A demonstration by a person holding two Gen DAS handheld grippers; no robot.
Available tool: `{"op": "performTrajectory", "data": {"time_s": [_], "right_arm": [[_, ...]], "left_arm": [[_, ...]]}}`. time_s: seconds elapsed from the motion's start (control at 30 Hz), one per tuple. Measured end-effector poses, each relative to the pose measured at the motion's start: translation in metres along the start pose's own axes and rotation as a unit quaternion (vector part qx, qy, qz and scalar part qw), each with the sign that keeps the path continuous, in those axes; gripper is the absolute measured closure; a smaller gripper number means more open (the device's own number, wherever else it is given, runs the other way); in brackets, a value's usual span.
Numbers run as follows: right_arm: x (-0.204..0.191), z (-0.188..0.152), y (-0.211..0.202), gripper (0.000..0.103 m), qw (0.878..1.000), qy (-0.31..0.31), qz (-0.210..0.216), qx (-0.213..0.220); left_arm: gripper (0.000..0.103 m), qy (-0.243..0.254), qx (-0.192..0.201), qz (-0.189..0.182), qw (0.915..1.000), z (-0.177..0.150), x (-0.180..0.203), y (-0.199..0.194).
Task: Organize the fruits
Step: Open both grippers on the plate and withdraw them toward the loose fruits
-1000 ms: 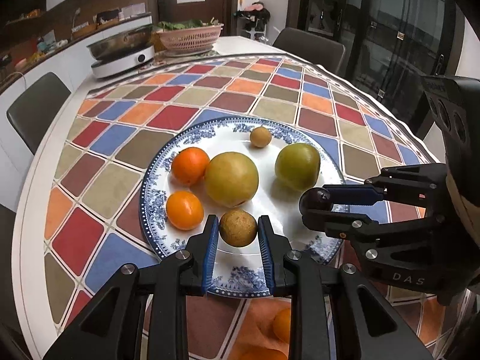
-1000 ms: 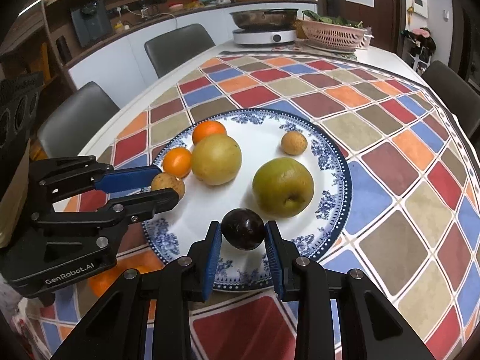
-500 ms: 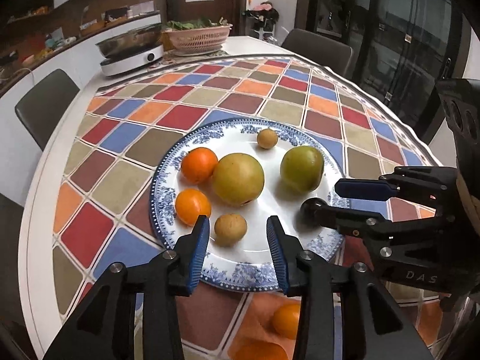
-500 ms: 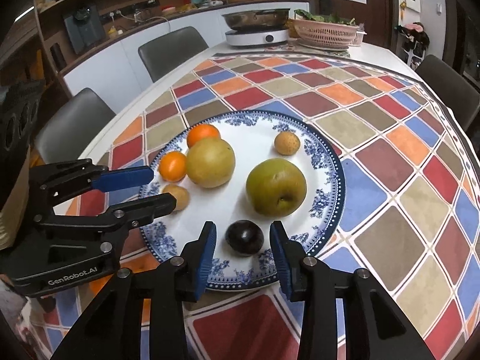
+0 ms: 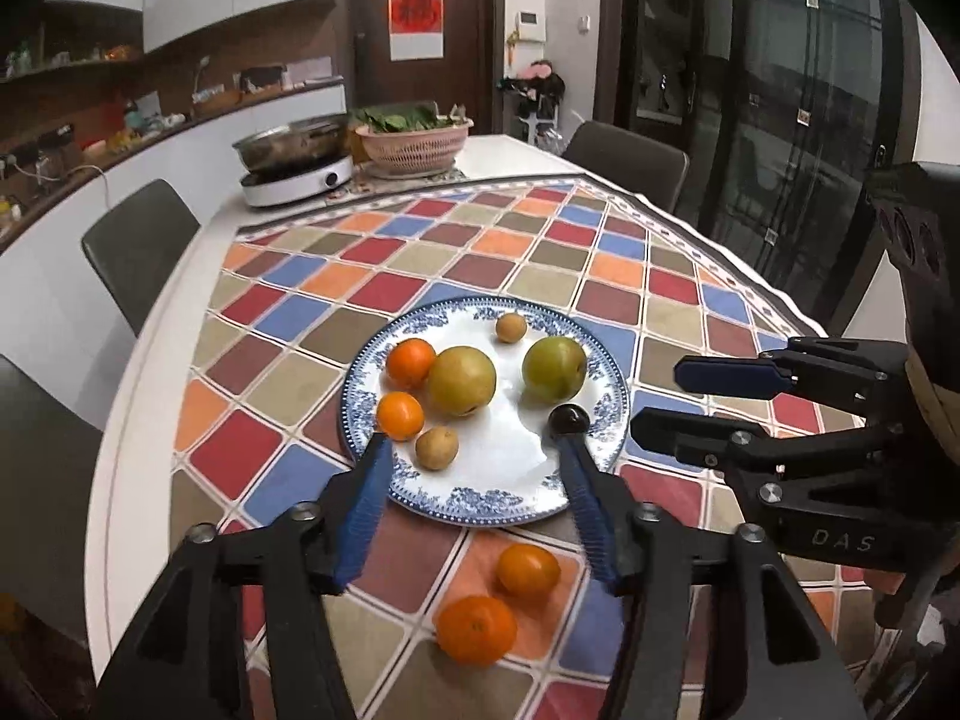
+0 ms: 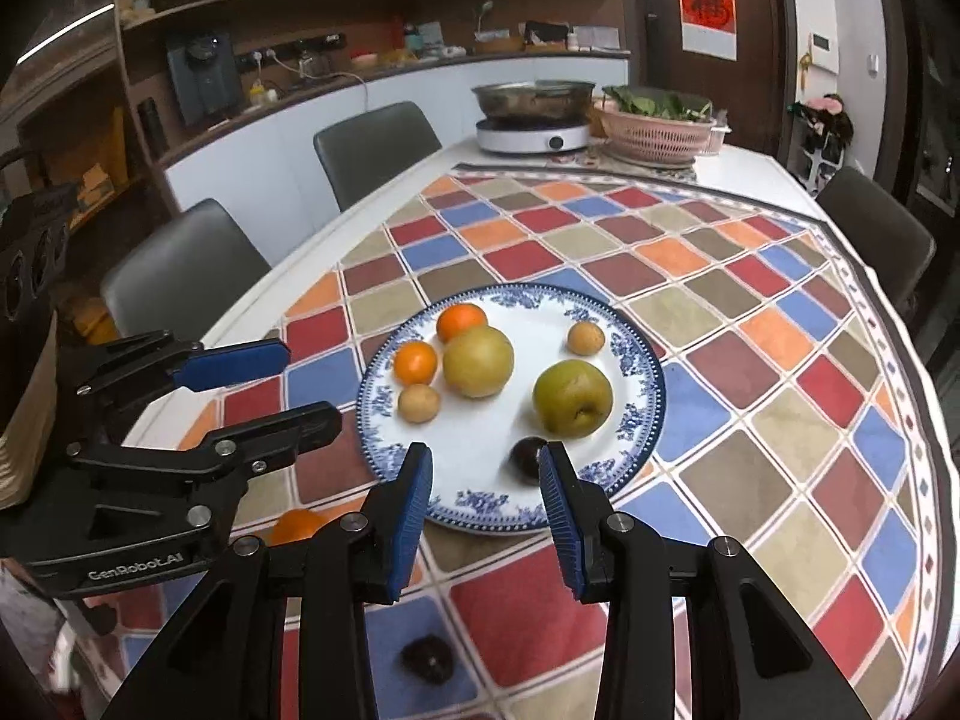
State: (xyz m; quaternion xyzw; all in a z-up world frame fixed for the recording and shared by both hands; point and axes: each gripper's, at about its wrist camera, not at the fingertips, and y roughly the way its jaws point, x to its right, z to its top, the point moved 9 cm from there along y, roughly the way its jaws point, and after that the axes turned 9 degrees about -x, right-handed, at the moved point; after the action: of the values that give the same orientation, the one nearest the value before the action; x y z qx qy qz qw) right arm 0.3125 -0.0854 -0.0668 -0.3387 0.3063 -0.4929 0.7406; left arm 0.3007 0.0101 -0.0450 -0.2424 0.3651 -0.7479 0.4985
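A blue-patterned plate (image 5: pixel 480 510) (image 6: pixel 651 384) holds two oranges (image 5: pixel 410 362), a yellow pear (image 5: pixel 462 380), a green pear (image 5: pixel 554 368), two small brown fruits (image 5: pixel 437 447) and a dark plum (image 5: pixel 569 420) (image 6: pixel 528 459). My left gripper (image 5: pixel 472 450) (image 6: pixel 306 387) hovers above the plate's near rim, its jaws opening with nothing between them. My right gripper (image 6: pixel 485 456) (image 5: pixel 660 399) hangs over the near rim beside the plum, jaws opening and empty. Two more oranges (image 5: pixel 528 568) lie on the cloth in front of the plate. A dark fruit (image 6: pixel 427 658) lies there too.
The table wears a chequered cloth (image 5: pixel 540 252). At its far end stand an induction cooker with a steel pot (image 5: pixel 297 180) and a pink basket of greens (image 5: pixel 414 147). Grey chairs (image 5: pixel 141 240) line the left edge and another (image 5: pixel 627 159) the far right.
Both grippers have let go: the small brown fruit and the dark plum now lie free on the plate. Both have opened wider, risen and drawn back from the plate.
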Motion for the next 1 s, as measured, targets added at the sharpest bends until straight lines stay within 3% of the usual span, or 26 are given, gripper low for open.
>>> {"op": "performTrajectory", "data": {"time_s": [0.07,0.57,1.0], "right_arm": [[-0.003,-0.003,-0.011,0.055,1.000,0.003,-0.001,0.008],[-0.023,-0.031,-0.047,0.049,1.000,0.004,0.004,0.014],[-0.032,-0.066,-0.039,0.049,1.000,0.010,-0.011,-0.022]], "left_arm": [[0.040,-0.001,0.006,0.004,1.0000,-0.002,0.002,-0.009],[0.010,-0.026,0.023,0.059,0.9976,-0.031,0.004,-0.058],[0.008,-0.033,0.010,0.066,0.9972,-0.062,-0.002,-0.056]]}}
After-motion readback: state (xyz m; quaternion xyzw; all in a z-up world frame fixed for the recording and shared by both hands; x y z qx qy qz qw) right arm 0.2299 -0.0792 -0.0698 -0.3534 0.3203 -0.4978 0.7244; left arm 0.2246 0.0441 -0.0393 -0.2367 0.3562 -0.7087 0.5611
